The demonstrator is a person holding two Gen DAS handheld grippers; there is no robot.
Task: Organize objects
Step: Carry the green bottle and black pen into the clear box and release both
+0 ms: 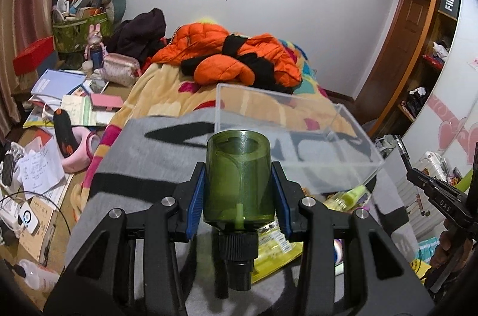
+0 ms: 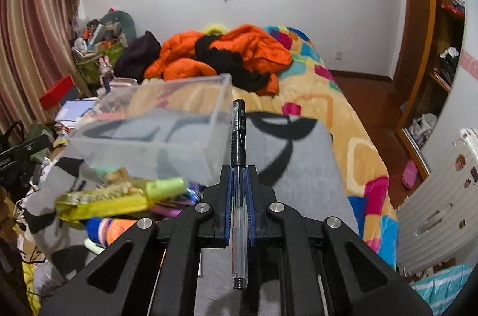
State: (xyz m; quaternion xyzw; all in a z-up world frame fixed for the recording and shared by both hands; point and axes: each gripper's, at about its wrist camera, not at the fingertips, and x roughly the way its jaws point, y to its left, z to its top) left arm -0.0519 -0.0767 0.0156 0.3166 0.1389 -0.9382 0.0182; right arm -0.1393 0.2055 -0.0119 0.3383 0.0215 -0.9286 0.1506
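Left claw [image 1: 238, 190] clamps green bottle [image 1: 239, 178], cap toward camera. Right claw [image 2: 239, 190] clamps black pen [image 2: 239, 142], lengthwise, print unreadable.

The heap of yellow packets [image 2: 101, 201] beside the clear plastic box [image 2: 155, 130] is blurred; its items cannot be told apart.
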